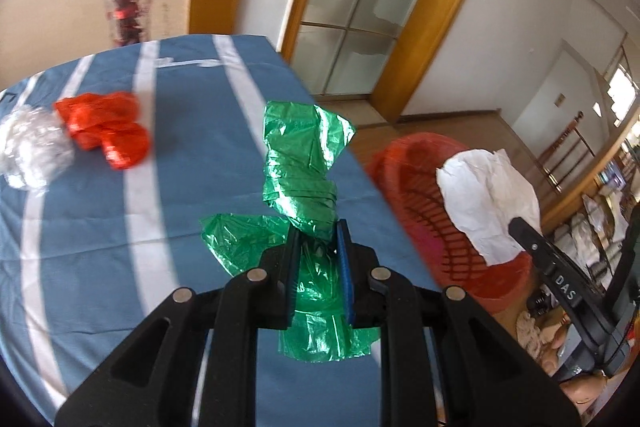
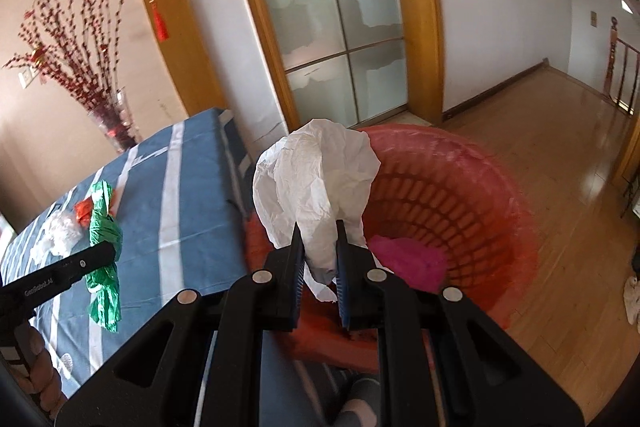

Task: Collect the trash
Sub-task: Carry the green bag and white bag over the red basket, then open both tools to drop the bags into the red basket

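Note:
My left gripper (image 1: 319, 231) is shut on a crumpled green plastic bag (image 1: 302, 163) and holds it above the right part of the blue striped tablecloth (image 1: 192, 155). The bag also shows in the right wrist view (image 2: 103, 227). My right gripper (image 2: 319, 231) is shut on a crumpled white paper (image 2: 316, 179) and holds it over the near rim of the red plastic basket (image 2: 460, 187). The paper (image 1: 486, 199) and basket (image 1: 404, 167) also show in the left wrist view. A pink piece of trash (image 2: 408, 261) lies inside the basket.
A red plastic bag (image 1: 106, 125) and a clear plastic wad (image 1: 34, 147) lie on the table's left part. A glass vase of red branches (image 1: 126, 7) stands behind the table. The basket stands on the wooden floor (image 2: 560, 155) beside the table, near a glass door (image 2: 332, 27).

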A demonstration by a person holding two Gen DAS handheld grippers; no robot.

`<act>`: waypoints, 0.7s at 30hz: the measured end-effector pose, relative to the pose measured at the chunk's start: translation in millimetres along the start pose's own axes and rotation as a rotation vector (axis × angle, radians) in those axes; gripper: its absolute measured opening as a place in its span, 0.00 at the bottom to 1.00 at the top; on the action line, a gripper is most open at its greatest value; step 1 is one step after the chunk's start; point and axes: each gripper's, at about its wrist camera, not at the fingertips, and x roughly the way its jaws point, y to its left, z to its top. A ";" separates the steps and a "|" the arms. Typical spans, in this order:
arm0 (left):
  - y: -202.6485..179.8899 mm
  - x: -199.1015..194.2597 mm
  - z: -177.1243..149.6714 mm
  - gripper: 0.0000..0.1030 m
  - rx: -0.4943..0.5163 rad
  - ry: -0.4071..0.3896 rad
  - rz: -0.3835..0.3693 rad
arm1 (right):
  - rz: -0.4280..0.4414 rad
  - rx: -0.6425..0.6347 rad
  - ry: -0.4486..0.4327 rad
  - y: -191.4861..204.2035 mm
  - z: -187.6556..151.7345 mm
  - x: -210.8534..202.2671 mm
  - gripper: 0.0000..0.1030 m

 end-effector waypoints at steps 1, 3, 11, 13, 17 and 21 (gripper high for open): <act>-4.3 2.6 0.3 0.18 0.005 0.004 -0.009 | -0.004 0.006 -0.003 -3.3 0.5 -0.2 0.14; -17.5 9.2 0.5 0.18 0.019 0.015 -0.038 | -0.014 0.024 -0.013 -11.6 1.4 -1.2 0.14; -60.4 27.5 5.8 0.18 0.084 0.030 -0.122 | -0.037 0.063 -0.045 -33.2 5.7 -4.8 0.14; -68.8 32.7 7.4 0.18 0.103 0.032 -0.139 | -0.038 0.074 -0.048 -37.9 5.9 -5.0 0.14; -82.6 44.0 9.2 0.18 0.124 0.048 -0.164 | -0.042 0.093 -0.052 -48.5 6.2 -4.7 0.14; -94.4 55.5 9.9 0.18 0.142 0.064 -0.178 | -0.048 0.107 -0.051 -55.5 6.8 -2.1 0.14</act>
